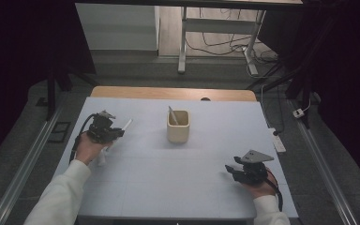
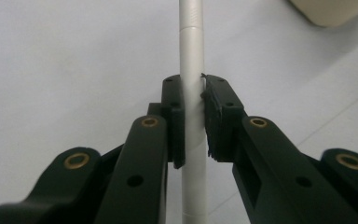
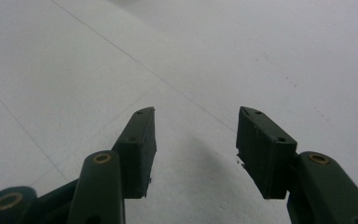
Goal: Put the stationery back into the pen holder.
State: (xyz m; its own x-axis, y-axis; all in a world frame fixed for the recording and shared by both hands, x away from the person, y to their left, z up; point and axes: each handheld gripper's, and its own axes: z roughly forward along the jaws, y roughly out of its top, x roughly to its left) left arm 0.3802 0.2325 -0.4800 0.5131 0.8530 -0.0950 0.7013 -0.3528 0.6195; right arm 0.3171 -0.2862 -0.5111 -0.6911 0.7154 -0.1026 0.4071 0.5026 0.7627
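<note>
A white pen-like stick is clamped between the jaws of my left gripper; it runs straight up the left gripper view. In the high view the left gripper hangs over the left part of the table with the white stick poking out toward the cup. A beige cup stands at the middle of the table with another white stick leaning inside it. My right gripper rests at the near right, jaws apart with nothing between them, and its fingertips frame bare table.
The table has a pale blue-grey top with faint seam lines and a wooden far edge. A corner of the beige cup shows at the top right of the left gripper view. Desk legs and cables lie on the floor beyond.
</note>
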